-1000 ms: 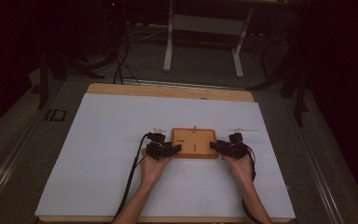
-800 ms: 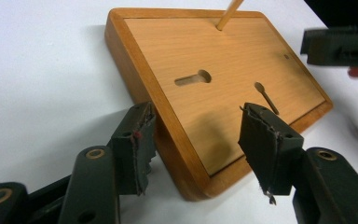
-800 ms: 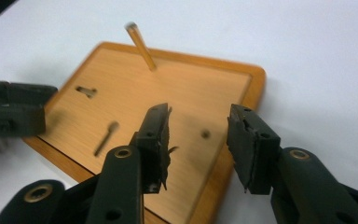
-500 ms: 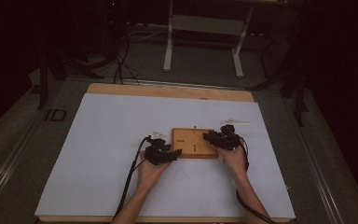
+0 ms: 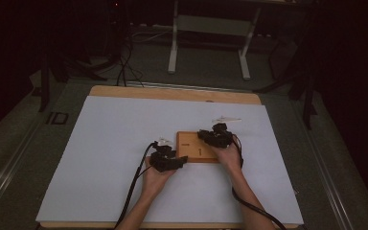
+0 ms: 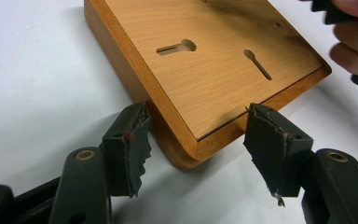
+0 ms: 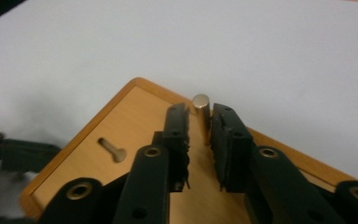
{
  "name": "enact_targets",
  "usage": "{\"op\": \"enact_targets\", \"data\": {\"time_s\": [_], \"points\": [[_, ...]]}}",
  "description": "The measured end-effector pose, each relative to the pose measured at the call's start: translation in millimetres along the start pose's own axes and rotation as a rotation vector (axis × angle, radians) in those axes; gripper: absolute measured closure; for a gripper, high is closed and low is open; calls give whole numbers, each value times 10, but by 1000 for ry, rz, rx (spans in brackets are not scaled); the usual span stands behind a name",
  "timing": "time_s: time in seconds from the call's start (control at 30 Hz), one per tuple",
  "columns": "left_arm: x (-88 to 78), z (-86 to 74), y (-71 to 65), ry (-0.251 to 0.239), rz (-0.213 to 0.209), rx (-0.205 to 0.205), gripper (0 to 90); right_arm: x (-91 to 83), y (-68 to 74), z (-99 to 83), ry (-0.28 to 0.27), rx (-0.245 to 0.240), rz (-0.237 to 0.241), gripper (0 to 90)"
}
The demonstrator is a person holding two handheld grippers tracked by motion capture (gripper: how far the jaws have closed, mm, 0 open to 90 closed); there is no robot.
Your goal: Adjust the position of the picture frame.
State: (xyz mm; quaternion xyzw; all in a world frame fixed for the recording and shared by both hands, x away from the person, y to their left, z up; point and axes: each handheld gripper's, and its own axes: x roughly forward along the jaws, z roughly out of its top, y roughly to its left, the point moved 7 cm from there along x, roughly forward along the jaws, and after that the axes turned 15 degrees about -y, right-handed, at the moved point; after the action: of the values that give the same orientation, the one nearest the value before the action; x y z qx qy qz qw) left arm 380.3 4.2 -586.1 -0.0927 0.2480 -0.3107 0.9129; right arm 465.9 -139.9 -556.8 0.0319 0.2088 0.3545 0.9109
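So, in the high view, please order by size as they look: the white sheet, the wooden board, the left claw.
1. White sheet, by far the largest.
2. Wooden board.
3. Left claw; with its body it looks near the board's size, so ranks two and three are unsure.

board (image 6: pixel 214 60): far edge cut by frame top in left gripper view | peg (image 7: pixel 201 108): base hidden between right gripper (image 7: pixel 199 122) jaws, pad contact unclear | high view: white bits near counter (image 5: pixel 124 143) far edge too small to identify | left gripper (image 7: pixel 9 151) blurred at frame edge
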Motion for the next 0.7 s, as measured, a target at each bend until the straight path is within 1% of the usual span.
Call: {"op": "enact_targets", "data": {"time_s": [0.1,0.17,0.33,0.5,0.53,0.63,0.7], "points": [[-1,-2,-1,-1,0,3,402,58,-20,-11,5,-11,-18,794],[0,-2,0,-3,0,3,402,79,-22,-19,6,-20,-16,798],[0,-4,-2,-3,1,5,401,130,-7,-24,14,-69,-34,819],[3,-5,-4,-5,4,7,398,132,-8,-31,14,-72,-34,827],[3,-5,-4,-5,4,8,398,132,-6,-31,16,-76,-36,831],[2,-7,-4,-5,4,10,397,136,2,-26,22,-108,-46,842],[3,-6,-5,-5,3,11,397,136,-7,-22,22,-104,-37,844]]}}
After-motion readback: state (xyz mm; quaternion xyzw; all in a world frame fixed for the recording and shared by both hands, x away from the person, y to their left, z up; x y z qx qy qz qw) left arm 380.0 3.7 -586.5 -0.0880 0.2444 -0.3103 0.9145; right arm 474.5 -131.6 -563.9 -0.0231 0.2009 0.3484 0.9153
